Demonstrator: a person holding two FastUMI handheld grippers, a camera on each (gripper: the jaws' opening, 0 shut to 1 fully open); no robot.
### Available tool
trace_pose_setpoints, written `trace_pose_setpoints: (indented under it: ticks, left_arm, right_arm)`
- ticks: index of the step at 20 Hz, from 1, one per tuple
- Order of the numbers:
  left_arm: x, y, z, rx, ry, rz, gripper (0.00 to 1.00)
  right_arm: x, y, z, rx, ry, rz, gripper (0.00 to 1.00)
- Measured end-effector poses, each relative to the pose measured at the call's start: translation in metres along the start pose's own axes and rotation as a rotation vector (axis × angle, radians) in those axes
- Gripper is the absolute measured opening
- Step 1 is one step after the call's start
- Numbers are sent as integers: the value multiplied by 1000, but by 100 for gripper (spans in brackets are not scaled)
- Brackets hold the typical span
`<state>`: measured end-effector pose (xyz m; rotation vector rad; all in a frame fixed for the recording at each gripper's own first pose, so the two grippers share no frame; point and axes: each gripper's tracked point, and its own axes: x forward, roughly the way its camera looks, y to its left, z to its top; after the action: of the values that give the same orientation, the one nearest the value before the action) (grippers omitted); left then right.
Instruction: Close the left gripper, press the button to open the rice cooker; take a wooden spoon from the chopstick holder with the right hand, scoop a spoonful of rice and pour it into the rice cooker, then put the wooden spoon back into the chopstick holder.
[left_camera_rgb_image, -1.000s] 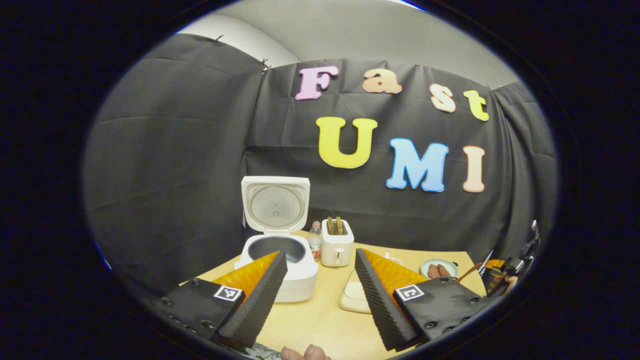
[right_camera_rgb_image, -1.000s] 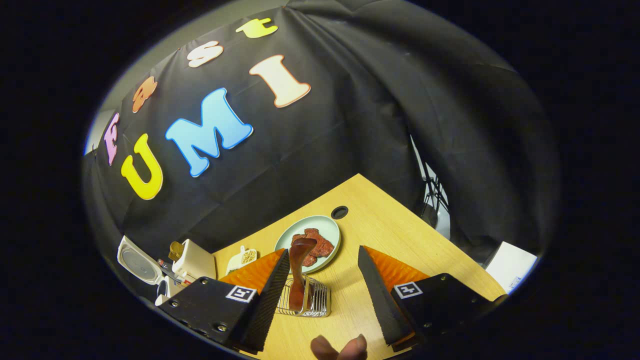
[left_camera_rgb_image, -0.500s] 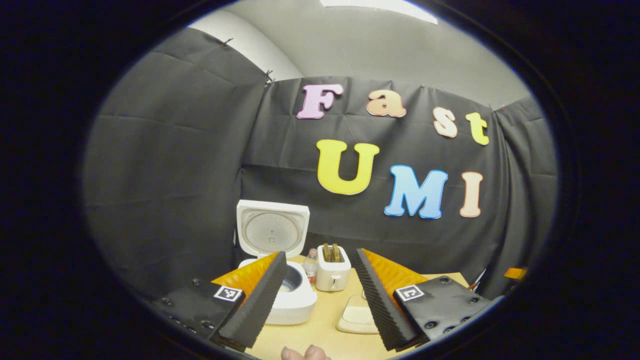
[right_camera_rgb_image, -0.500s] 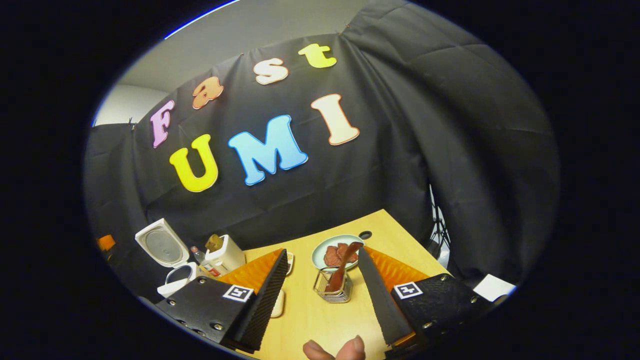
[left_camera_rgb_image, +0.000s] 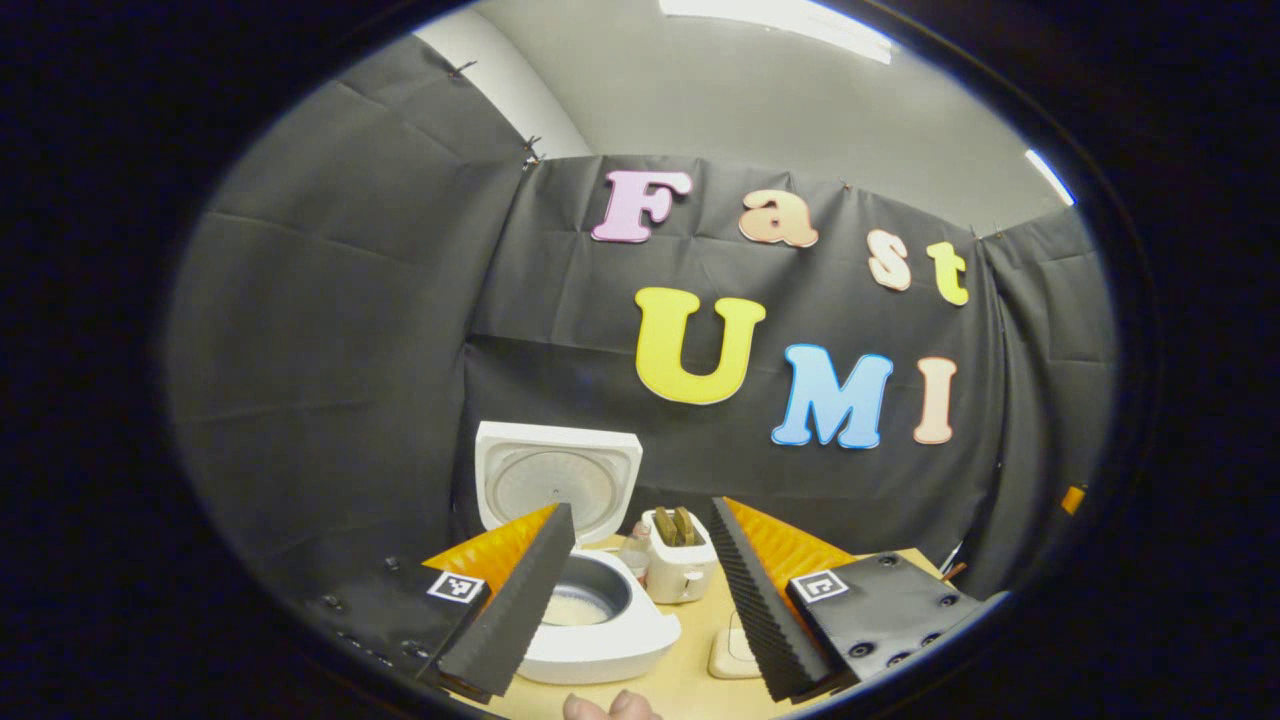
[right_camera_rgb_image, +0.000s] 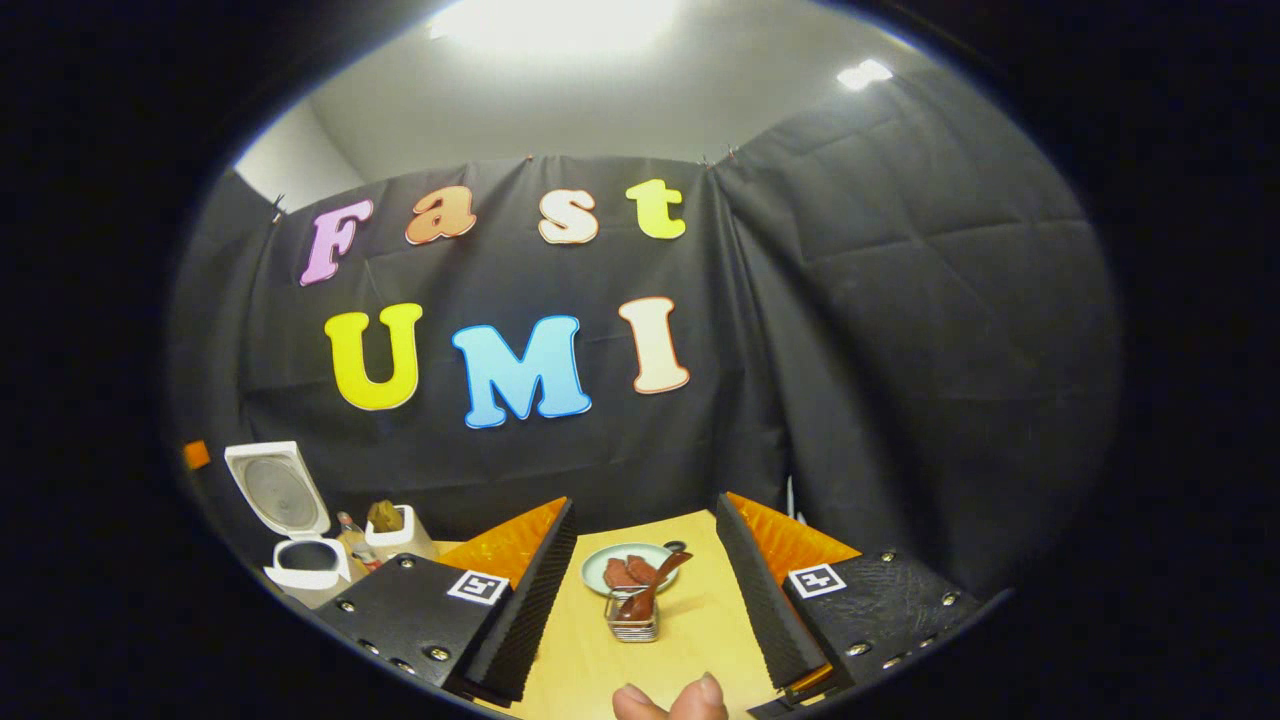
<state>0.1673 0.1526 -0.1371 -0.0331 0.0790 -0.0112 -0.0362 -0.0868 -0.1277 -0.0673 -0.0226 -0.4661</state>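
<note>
Right gripper view: right claw (right_camera_rgb_image: 640, 590) gapes wide and empty, wooden spoon (right_camera_rgb_image: 647, 595) parked ahead in the chopstick holder (right_camera_rgb_image: 632, 622), apparently its job done.

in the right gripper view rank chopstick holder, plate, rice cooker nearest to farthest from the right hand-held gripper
From the right hand-held gripper:
1. chopstick holder, straight ahead between the fingers, spoon in it
2. plate, just behind the holder
3. rice cooker, far left, lid up
</note>
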Motion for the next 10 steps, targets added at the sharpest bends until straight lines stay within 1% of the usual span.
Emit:
trace_pose_setpoints:
  ticks: [2,3,4,5,6,7,8,9,10]
  left_arm:
    - [17,12,2,1,-8,-23,93]
    - [28,19,3,6,-9,-28,93]
    - [39,27,4,3,-9,-26,93]
    - [50,35,7,-4,-13,-21,93]
    - [61,43,13,-9,-20,-10,93]
    - [72,49,18,-10,-29,0,93]
    - [84,56,24,-2,-40,13,93]
    - [97,61,31,7,-55,22,93]
    - [111,64,38,14,-67,26,98]
  right_arm:
    - [-11,28,18,-119,-55,6,86]
    - [-14,48,25,-127,-71,35,86]
    - [-15,68,29,-109,-73,66,86]
    - [-17,88,33,-78,-68,98,82]
    - [-17,103,36,-59,-59,123,86]
    - [-13,113,39,-56,-58,143,86]
    - [-11,122,41,-62,-57,159,82]
    - [-8,131,44,-67,-59,174,82]
    - [-5,139,46,-73,-55,186,82]
